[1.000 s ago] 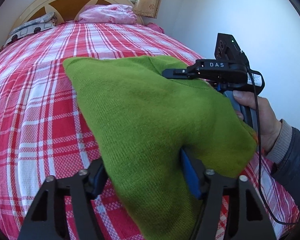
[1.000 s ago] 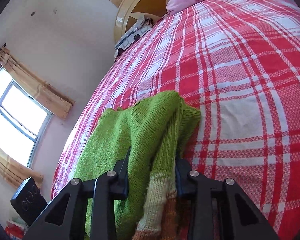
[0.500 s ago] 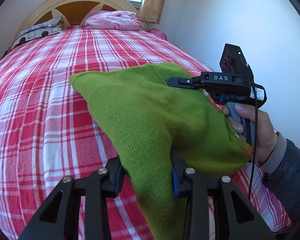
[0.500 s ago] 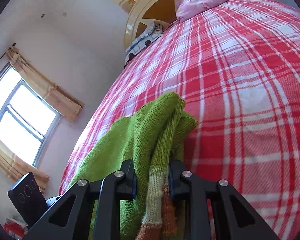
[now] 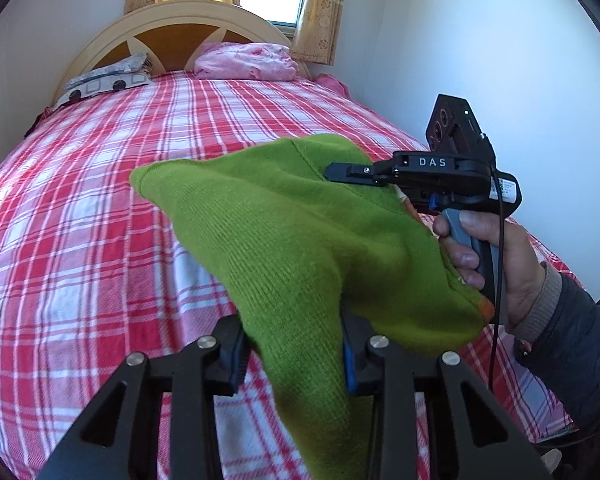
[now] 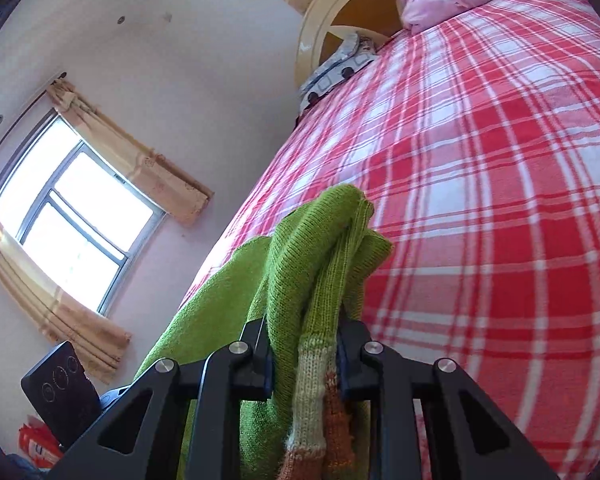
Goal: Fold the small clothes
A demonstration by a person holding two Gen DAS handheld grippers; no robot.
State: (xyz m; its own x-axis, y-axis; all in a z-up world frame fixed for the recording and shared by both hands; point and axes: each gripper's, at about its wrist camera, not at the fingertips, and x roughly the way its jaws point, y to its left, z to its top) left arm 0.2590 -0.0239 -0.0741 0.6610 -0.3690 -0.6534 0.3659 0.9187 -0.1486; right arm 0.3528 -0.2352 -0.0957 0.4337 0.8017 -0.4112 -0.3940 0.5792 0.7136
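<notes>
A small green knitted sweater [image 5: 300, 240] with a cream and orange striped edge hangs in the air above the bed, held by both grippers. My left gripper [image 5: 292, 354] is shut on its lower part. My right gripper [image 6: 302, 354] is shut on a bunched fold of the sweater [image 6: 320, 272] by the striped edge. In the left wrist view the right gripper [image 5: 340, 170] shows at the sweater's right side, held by a hand. The fingertips of both grippers are hidden in the cloth.
The bed [image 5: 80, 200] has a red and white plaid cover. A pink pillow [image 5: 246, 60] and a grey patterned pillow [image 5: 104, 80] lie by the wooden headboard [image 5: 172, 28]. A white wall runs along the bed's right side. Curtained windows [image 6: 72, 220] are behind.
Both grippers have lifted the sweater higher off the bed. The left gripper's jaws have closed tighter on the cloth. The sweater now hangs folded between them.
</notes>
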